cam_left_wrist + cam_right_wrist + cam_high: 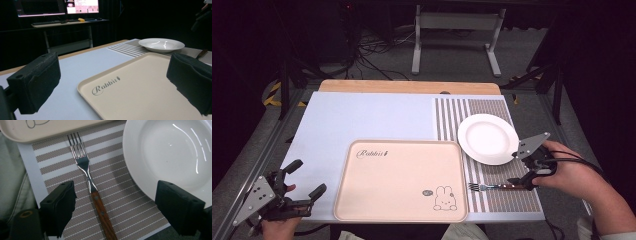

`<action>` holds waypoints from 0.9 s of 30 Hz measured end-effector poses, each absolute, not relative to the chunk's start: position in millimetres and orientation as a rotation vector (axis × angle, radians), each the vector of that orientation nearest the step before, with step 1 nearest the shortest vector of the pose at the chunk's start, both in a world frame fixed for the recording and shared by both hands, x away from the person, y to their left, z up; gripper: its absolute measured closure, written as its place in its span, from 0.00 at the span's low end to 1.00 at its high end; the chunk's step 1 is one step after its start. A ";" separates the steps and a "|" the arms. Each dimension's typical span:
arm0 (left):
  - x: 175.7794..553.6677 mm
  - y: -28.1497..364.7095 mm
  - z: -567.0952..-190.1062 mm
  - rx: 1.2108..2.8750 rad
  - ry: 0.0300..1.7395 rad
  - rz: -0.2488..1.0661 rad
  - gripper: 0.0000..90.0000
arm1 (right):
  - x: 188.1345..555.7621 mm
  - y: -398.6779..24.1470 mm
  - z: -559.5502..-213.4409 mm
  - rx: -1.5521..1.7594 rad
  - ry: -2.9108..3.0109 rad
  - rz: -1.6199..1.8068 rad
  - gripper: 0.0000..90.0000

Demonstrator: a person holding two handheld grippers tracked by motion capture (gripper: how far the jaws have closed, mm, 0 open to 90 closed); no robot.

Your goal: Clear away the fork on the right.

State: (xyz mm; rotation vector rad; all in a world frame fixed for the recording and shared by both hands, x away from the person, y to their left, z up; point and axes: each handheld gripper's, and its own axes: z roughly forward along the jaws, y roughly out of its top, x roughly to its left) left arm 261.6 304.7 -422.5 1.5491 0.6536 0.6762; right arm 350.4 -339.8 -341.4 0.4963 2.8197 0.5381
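Observation:
A fork (494,187) with a wooden handle lies on the striped placemat (507,200), its tines toward the tray. My right gripper (514,168) hovers over the handle end, open. In the right gripper view the handle (102,212) runs between the two jaws of the right gripper (120,207), and neither pad touches it. A white plate (488,138) sits just beyond the fork, and its rim (140,180) reaches close to one jaw. My left gripper (308,177) rests open at the table's near left corner, holding nothing.
A beige tray (402,180) printed with a rabbit lies at the front centre on a pale blue mat (362,117), its near corner (85,88) between the left gripper's (112,82) jaws in that view. The table's front edge runs just below the fork.

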 end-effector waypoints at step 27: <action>261.7 304.5 -422.7 1.546 0.655 0.676 0.00 | 350.3 -334.9 -364.9 0.477 2.998 0.392 0.26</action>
